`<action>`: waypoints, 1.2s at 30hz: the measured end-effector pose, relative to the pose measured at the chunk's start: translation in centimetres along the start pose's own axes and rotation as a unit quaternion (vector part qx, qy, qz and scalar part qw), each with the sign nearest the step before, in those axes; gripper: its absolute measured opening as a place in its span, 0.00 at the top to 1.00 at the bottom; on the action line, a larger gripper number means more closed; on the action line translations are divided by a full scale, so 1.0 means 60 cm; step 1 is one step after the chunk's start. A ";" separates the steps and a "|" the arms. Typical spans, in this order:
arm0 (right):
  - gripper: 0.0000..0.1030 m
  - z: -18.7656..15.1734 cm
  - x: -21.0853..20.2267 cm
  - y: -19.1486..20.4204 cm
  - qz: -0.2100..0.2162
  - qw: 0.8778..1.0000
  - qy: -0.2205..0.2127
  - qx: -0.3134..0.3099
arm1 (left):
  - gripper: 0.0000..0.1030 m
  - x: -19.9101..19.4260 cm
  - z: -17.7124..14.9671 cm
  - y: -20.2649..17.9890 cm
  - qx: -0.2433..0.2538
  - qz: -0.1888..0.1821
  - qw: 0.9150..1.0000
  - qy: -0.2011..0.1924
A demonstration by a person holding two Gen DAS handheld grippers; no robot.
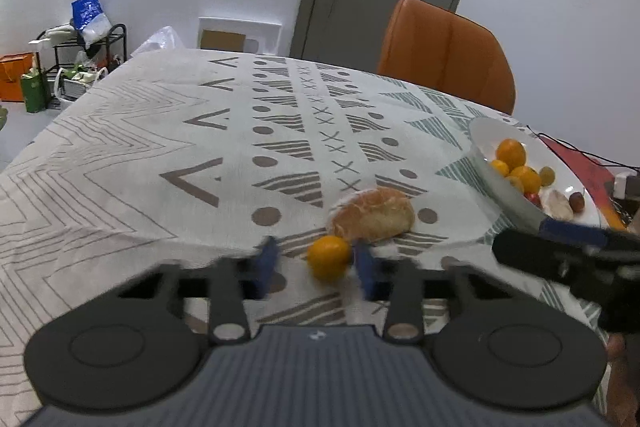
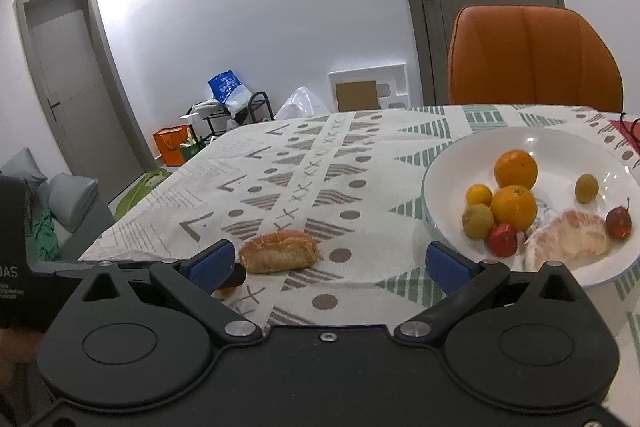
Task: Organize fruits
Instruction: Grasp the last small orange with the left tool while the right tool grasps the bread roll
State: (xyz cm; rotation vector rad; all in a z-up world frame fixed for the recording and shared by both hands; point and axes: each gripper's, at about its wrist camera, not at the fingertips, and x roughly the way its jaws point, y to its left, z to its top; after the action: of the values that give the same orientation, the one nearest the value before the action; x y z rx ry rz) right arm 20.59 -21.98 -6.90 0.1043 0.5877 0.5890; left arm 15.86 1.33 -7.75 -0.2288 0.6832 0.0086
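Note:
A small orange (image 1: 329, 257) lies on the patterned tablecloth between the blurred blue pads of my left gripper (image 1: 318, 263), which is shut on it. The right pad lies against it. Just beyond it is a bread roll (image 1: 374, 215) (image 2: 280, 251). A white plate (image 1: 480, 135) (image 2: 436, 171) at the right holds several oranges, green and red fruits and a peeled citrus segment (image 2: 568, 235). My right gripper (image 2: 330, 267) stands open and holds nothing, between the roll and the plate.
An orange chair (image 2: 532, 55) stands at the table's far side. A black cable (image 1: 576, 151) and a red sheet lie beyond the plate. The floor at the left holds a rack, bags and boxes (image 1: 80, 67). A sofa (image 2: 60, 207) is at the far left.

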 end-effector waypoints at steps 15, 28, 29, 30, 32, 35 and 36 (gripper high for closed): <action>0.00 -0.016 0.039 0.022 0.016 0.999 0.026 -0.014 | 0.79 -0.030 0.022 0.033 -0.022 0.019 0.999 -0.030; 0.00 0.008 0.104 0.062 0.018 0.997 0.050 -0.057 | 0.79 -0.053 0.026 0.081 -0.053 0.075 0.995 -0.048; 0.00 0.009 0.108 0.064 0.015 0.997 0.051 -0.056 | 0.79 -0.055 0.026 0.084 -0.057 0.078 0.994 -0.049; 0.00 0.009 0.111 0.065 0.015 0.997 0.052 -0.057 | 0.79 -0.057 0.025 0.087 -0.061 0.080 0.994 -0.051; 0.00 0.010 0.118 0.071 0.021 0.996 0.054 -0.061 | 0.79 -0.061 0.023 0.092 -0.066 0.083 0.993 -0.054; 0.00 0.009 0.126 0.083 0.021 0.995 0.057 -0.074 | 0.79 -0.070 0.021 0.100 -0.073 0.087 0.992 -0.060; 0.00 0.009 0.128 0.086 0.021 0.995 0.058 -0.076 | 0.79 -0.072 0.020 0.102 -0.076 0.089 0.991 -0.061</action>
State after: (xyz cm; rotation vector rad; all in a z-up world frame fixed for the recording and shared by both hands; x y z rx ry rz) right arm 23.50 -13.42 -8.93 -0.0615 0.6523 0.6813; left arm 12.73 7.85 -5.40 -0.3101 0.5796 0.2432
